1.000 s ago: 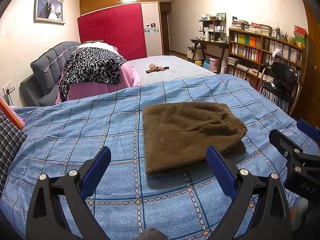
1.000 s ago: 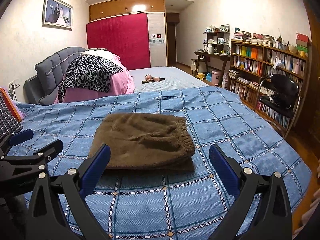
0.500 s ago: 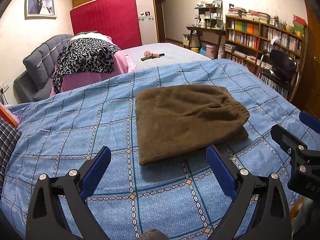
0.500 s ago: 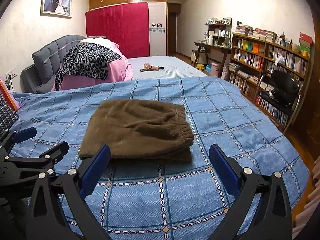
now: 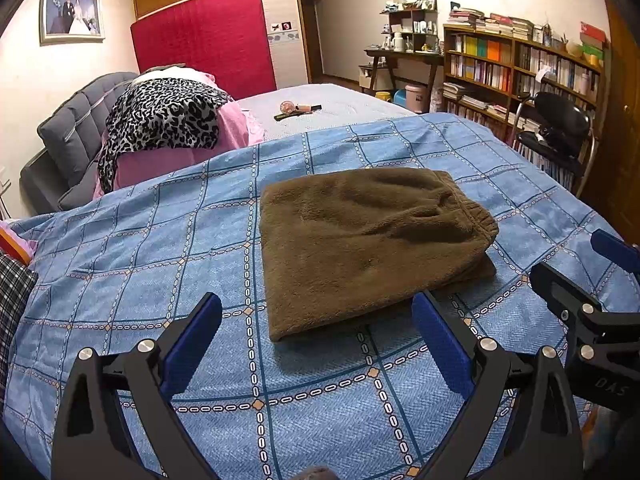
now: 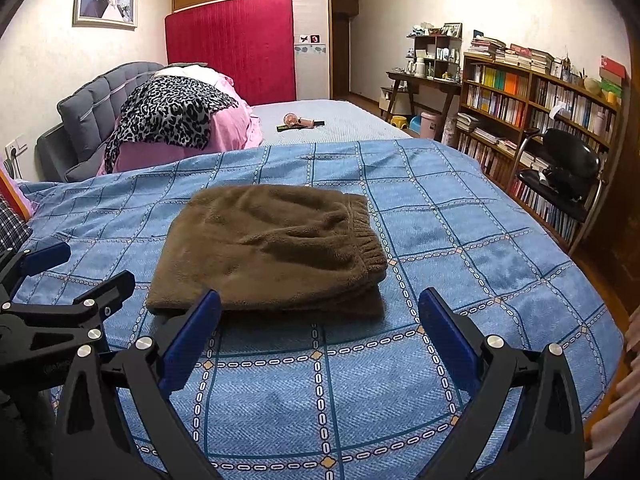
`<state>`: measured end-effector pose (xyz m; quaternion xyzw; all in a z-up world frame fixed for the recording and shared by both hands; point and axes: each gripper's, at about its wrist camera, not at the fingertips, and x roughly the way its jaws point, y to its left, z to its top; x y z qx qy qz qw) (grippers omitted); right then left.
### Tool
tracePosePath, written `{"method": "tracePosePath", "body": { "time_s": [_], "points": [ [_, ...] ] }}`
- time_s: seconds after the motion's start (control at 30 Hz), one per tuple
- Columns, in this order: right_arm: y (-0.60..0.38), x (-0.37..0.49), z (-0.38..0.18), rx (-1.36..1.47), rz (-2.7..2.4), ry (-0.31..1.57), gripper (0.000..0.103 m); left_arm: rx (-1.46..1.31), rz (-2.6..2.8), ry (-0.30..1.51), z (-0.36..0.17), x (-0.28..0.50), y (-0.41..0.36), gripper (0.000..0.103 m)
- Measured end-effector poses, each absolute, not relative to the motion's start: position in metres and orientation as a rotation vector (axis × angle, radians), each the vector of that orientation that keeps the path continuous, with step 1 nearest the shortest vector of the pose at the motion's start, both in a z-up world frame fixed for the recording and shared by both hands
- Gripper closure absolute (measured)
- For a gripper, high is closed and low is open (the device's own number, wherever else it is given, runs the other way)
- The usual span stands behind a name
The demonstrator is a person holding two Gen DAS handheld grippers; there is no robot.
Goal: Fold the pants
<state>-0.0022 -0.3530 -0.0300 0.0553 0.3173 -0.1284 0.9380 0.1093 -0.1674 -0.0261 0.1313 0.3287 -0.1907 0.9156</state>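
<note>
While tongs (image 5: 316,320) gape, pants (image 5: 368,244) lie folded.

**Folded pants on the blue bedspread**

The brown fleece pants (image 6: 268,248) lie folded in a compact stack on the blue checked bedspread (image 6: 460,240), ribbed waistband toward the right. The right gripper (image 6: 318,312) hangs just before the stack's near edge, jaws wide apart, holding nothing. The left gripper (image 6: 80,268) shows at the left edge, beside the pants.

The plaid cloth (image 5: 14,300) is cut off at the left edge, and the bookshelf (image 6: 532,120) spines are too small to read.
</note>
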Motion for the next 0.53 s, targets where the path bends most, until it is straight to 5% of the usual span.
{"method": "tracePosePath", "body": {
  "time_s": [0.53],
  "points": [
    [-0.361, 0.002, -0.038, 0.146, -0.272, 0.668, 0.003, 0.272, -0.320, 0.727, -0.037, 0.120, -0.165, 0.008]
  ]
}}
